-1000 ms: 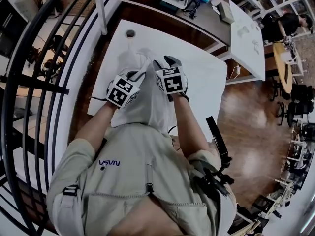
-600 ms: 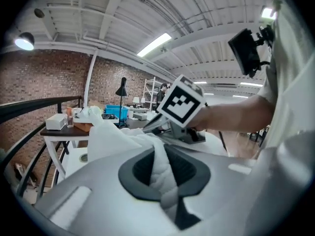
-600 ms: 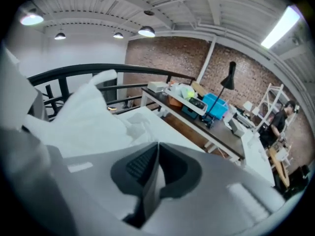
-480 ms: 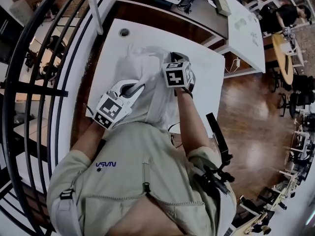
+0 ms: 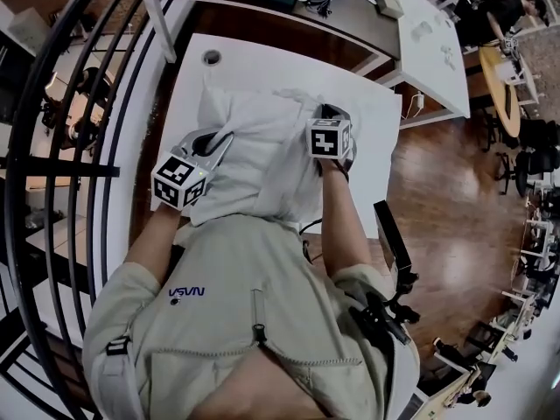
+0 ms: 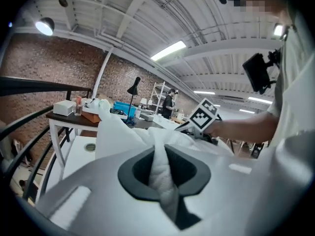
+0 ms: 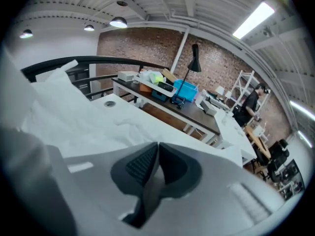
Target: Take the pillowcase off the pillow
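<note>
The pillow in its white pillowcase [image 5: 258, 147] lies on the white table [image 5: 262, 64], running from the far left toward my chest. My left gripper [image 5: 223, 140] is at the pillow's left side. In the left gripper view, the left gripper [image 6: 160, 154] is shut on a bunched fold of the pillowcase [image 6: 118, 132]. At the pillow's right edge is my right gripper [image 5: 331, 112]. In the right gripper view, my right gripper [image 7: 156, 149] is shut, its pads meeting with no cloth visible between them. The pillowcase [image 7: 64, 117] spreads to its left.
A round hole [image 5: 211, 57] is in the table's far left corner. A dark desk [image 5: 350, 11] with boxes and a lamp stands behind it, and another white table [image 5: 429, 46] is at the right. A black railing [image 5: 52, 147] curves along the left.
My left gripper has moved left and toward me with the cloth in it. The right gripper has shifted right to the pillow's edge. The pillowcase now lies spread wider.
</note>
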`<state>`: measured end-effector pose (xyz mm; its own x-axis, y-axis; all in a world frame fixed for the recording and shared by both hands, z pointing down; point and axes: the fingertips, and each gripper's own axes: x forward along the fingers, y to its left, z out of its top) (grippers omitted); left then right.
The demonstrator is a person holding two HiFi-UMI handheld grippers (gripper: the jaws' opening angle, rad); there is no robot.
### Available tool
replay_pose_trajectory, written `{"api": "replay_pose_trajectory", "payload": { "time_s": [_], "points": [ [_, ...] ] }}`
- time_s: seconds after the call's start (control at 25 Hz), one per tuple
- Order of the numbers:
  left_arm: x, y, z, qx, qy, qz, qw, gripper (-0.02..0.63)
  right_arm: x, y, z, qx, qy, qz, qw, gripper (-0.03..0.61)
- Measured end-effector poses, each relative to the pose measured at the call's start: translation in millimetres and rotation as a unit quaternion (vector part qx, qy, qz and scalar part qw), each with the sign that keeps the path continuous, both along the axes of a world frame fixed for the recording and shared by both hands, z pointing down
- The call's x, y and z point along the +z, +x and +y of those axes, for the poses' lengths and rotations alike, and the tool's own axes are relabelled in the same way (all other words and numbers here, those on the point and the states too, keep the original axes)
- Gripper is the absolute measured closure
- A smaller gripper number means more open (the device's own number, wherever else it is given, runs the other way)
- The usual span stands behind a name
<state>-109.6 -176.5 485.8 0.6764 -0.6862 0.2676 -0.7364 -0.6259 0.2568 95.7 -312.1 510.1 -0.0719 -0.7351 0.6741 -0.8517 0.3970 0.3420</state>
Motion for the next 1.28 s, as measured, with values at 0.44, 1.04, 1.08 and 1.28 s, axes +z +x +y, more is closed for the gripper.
{"api": "replay_pose_trajectory", "payload": {
  "time_s": [0.44,1.04,1.08,1.28],
  "points": [
    [20,-7,-32,-0.005,0.01,-0.049,0.9988,0.42,-28,-26,21,-0.025,0.054,-0.075,0.995,0.528],
    [-25,6,49,0.09,0.052,-0.031,0.9941,0.397,-63,-41,149,0.047,0.121,-0.158,0.979,0.528],
    [-25,10,55,0.097,0.053,-0.036,0.9932,0.393,-63,-41,157,0.046,0.124,-0.159,0.978,0.528],
    [-18,20,87,0.078,0.041,-0.055,0.9945,0.387,-52,-43,195,0.027,0.121,-0.176,0.977,0.528]
  ]
}}
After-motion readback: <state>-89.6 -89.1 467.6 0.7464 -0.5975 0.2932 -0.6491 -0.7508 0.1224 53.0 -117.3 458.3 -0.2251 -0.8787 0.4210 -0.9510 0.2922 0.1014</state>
